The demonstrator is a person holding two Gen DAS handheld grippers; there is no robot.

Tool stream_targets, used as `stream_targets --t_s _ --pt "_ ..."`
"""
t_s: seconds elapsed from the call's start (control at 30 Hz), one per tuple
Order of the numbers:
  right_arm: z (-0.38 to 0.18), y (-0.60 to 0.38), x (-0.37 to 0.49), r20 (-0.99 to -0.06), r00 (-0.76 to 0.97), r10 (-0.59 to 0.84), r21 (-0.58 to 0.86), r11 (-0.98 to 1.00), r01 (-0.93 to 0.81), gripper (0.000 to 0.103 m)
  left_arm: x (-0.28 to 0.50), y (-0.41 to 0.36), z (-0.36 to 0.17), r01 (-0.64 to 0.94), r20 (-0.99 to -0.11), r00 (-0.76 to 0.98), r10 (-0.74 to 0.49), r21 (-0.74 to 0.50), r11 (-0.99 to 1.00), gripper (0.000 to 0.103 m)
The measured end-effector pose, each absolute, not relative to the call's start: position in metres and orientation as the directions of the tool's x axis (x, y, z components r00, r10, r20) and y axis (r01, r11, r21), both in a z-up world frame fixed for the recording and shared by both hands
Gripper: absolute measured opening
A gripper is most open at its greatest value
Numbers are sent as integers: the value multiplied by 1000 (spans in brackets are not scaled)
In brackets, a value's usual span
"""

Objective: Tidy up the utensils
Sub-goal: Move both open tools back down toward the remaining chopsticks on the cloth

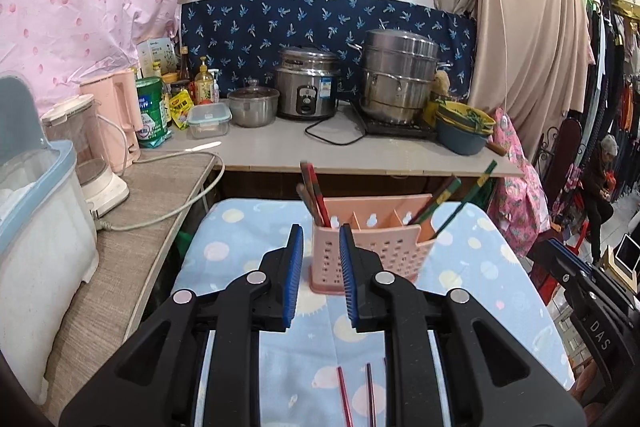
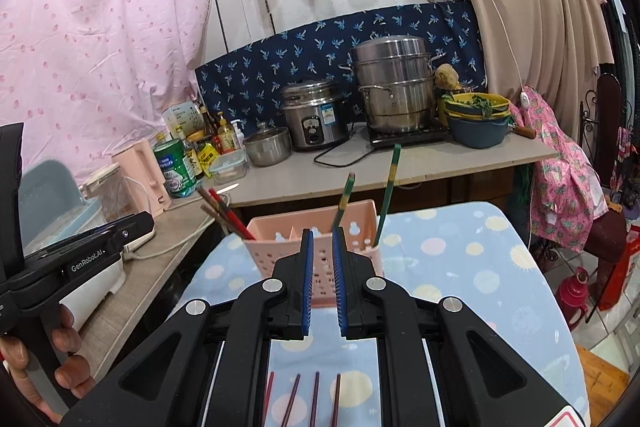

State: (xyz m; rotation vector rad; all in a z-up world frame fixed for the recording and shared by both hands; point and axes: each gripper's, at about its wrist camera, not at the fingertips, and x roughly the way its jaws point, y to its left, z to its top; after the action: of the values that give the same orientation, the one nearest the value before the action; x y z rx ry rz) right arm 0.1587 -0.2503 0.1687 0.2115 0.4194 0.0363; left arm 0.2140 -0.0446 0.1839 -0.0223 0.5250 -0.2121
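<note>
The left gripper [image 1: 320, 259] read "GenRobot.AI", its side also marked "DAS"; both it and the right gripper [image 2: 320, 263] stood spread, empty. The pink utensil caddy [image 1: 372, 247] sat on the dotted cloth [image 1: 500, 267], just beyond; loose chopsticks [image 2: 316, 395] lay near.

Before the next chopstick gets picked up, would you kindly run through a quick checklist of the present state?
1. Left gripper open and empty: ok.
2. Right gripper empty, jaws narrowly apart: ok.
3. Pink holder upright on the blue cloth: ok.
4. Middle compartments free: ok; red chopsticks fill the left end, green chopsticks the right.
5. Loose chopsticks lie on the cloth near the grippers: ok.
6. Their full length and exact count: cannot tell, the grippers hide them.
</note>
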Motion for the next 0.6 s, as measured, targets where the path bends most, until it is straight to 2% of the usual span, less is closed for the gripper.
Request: stream_targets --t_s 0.6 --pt "115 -233 88 -488 871 57 166 986 28 11 163 -37 115 198 -617 764 -191 -59 978 18"
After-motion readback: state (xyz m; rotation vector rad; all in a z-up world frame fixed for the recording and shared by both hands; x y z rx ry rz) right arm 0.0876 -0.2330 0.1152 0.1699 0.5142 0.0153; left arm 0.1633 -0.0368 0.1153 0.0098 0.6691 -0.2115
